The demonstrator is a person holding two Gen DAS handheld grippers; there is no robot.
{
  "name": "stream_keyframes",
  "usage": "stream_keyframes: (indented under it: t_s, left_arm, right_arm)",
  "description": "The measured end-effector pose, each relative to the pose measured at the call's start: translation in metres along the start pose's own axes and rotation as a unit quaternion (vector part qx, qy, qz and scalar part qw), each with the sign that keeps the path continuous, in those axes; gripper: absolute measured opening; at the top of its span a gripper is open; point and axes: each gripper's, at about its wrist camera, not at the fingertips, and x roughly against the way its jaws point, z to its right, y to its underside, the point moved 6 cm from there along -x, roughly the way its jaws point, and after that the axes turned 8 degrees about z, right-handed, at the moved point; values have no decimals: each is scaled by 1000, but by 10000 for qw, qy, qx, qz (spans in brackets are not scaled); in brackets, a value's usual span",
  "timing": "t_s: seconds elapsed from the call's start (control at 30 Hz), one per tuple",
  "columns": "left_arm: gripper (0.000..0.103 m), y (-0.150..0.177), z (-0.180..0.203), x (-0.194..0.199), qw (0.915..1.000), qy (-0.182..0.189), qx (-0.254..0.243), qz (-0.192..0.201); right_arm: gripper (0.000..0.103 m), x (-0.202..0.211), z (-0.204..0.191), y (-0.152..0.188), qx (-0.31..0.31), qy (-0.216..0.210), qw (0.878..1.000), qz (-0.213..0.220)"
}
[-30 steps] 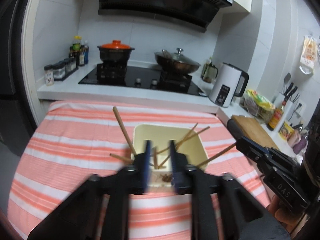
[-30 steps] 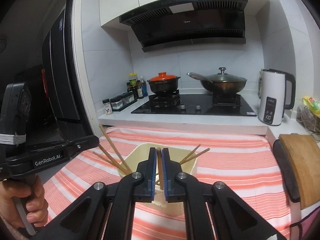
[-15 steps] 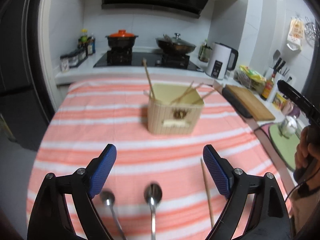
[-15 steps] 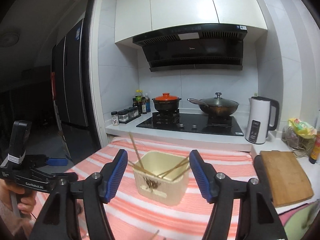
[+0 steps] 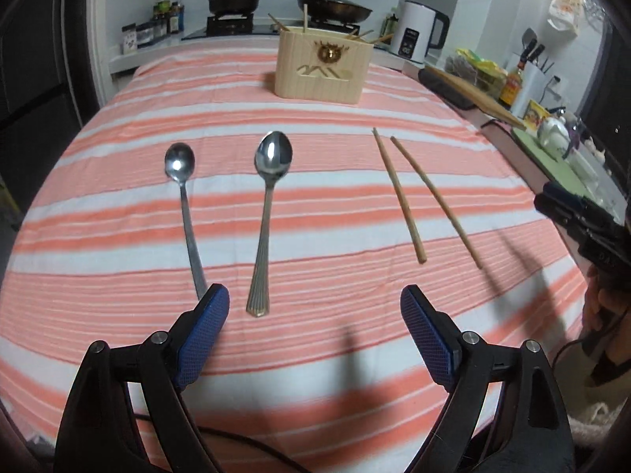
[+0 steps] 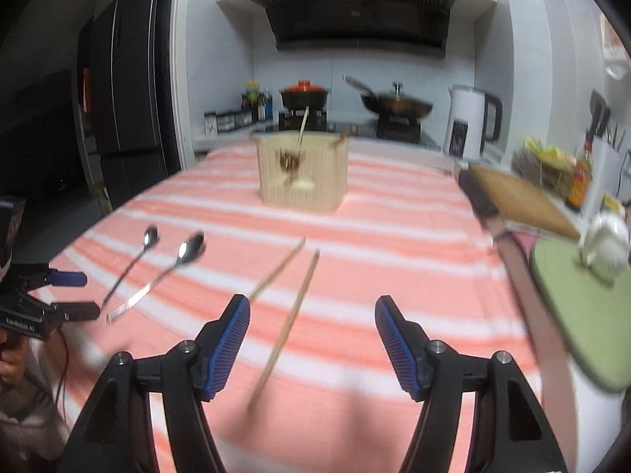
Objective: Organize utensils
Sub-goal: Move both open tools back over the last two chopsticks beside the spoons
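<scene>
Right wrist: blurred chopsticks (image 6: 290, 317), spoons (image 6: 157, 266).

The counter (image 5: 118, 126), under an orange-and-white striped cloth (image 5: 335, 283), carries a beige utensil holder (image 5: 323, 65) near its far edge, with two spoons (image 5: 272, 205) and two chopsticks (image 5: 398, 193) lying midway.

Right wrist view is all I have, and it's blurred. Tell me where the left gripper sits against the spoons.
Observer: The left gripper, jaws wide open, hangs at the handle ends; the small spoon has its handle tip hidden behind one pad.
Operator: Describe the big spoon.
Observer: The large spoon has a ribbed handle, its end just inside that pad, untouched.
Operator: Check the holder.
Observer: Several chopsticks stand in the holder, leaning out on both sides.
</scene>
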Motion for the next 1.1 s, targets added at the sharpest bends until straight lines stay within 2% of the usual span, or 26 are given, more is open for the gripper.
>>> stream_keyframes:
  t_s: [0.2, 0.43, 0.73, 1.1]
  left_arm:
    - [90, 1, 4, 4, 10000, 47, 34, 68]
    - [90, 5, 7, 2, 10000, 45, 33, 44]
    - [90, 10, 3, 2, 10000, -43, 41, -2]
    - [90, 13, 25, -6, 9997, 188, -145, -102]
  right_arm:
    - [67, -2, 3, 33, -257, 96, 9993, -246]
    - [67, -1, -13, 36, -6, 0, 9998, -201]
    - [67, -3, -18, 48, -66, -101, 9994, -327]
    - [67, -8, -24, 56, -88, -164, 9987, -471]
